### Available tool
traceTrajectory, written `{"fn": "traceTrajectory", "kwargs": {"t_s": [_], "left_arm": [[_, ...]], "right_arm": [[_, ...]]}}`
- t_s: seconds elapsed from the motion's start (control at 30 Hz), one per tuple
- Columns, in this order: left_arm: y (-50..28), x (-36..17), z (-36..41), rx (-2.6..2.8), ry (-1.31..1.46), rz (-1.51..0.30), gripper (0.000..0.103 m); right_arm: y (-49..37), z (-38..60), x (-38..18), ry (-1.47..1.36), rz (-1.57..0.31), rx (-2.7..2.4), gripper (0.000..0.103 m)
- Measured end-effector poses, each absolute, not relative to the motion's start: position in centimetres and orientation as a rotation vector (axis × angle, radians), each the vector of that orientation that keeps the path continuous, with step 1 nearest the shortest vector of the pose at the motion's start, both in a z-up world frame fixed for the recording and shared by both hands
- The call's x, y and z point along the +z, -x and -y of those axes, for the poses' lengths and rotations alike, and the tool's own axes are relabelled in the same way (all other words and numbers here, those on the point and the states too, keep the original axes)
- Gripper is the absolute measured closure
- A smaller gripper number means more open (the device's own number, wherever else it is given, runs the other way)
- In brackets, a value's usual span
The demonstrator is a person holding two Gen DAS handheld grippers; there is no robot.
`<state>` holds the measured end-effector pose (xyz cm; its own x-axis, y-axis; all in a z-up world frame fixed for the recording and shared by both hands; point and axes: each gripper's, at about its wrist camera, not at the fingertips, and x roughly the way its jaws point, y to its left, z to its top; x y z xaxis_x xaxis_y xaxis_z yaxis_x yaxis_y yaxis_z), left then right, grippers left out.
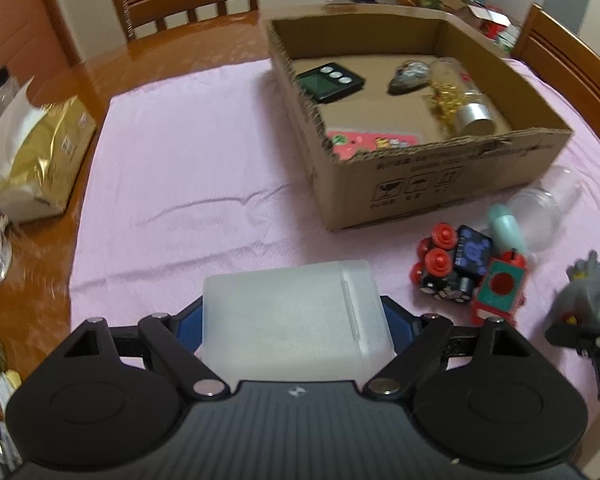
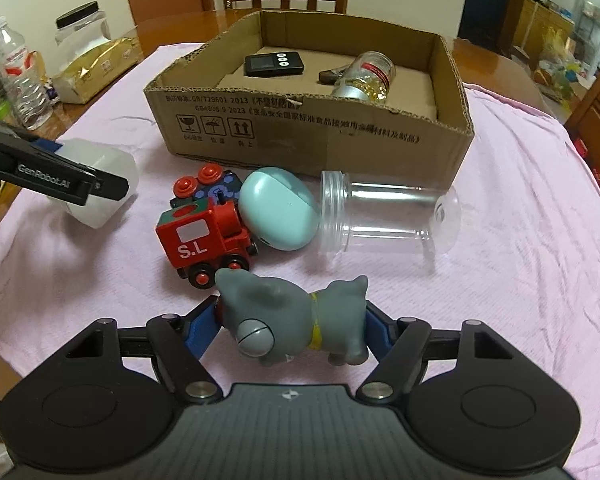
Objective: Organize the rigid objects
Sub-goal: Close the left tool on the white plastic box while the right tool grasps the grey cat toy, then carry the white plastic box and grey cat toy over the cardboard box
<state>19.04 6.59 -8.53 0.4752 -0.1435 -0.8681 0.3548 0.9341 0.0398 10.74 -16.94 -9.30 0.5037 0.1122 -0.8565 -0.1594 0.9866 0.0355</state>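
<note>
Held, your left gripper [image 1: 296, 320]: frosted plastic case [image 1: 296, 320], clamped on both sides, short of the cardboard box [image 1: 440, 172].
Held, your right gripper [image 2: 294, 322]: grey toy animal [image 2: 296, 316], pinched end to end, seemingly clear of the bench.
Loose, in front of the box: red toy train [image 2: 204, 240], teal case [image 2: 278, 208], clear jar [image 2: 384, 216].
In the box: black timer [image 2: 274, 64], glass jar [image 2: 366, 76].
Lift both loads over the near wall; release onto bare floor.
</note>
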Motion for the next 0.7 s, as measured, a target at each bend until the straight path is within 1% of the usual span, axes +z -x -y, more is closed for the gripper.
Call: {"fn": "traceTrajectory", "kwargs": {"t_s": [0.37,0.57,0.7], "left_arm": [[-18.4,-1.8,-4.5,-0.482,-0.295,-0.962,0.018],[-20.2,1.1,-2.0,-0.533,-0.280,-0.882,0.018],[-22.4,1.9,0.1,-0.544,-0.284,-0.831,0.018]], "right_arm": [[-10.8,18.6,-5.0,0.135,-1.012,0.269,0.026],[-11.8,20.0,-2.4,0.158,-0.972,0.287,0.026],[-12.8,20.8,-0.8,0.159,-0.928,0.288,0.025]]}}
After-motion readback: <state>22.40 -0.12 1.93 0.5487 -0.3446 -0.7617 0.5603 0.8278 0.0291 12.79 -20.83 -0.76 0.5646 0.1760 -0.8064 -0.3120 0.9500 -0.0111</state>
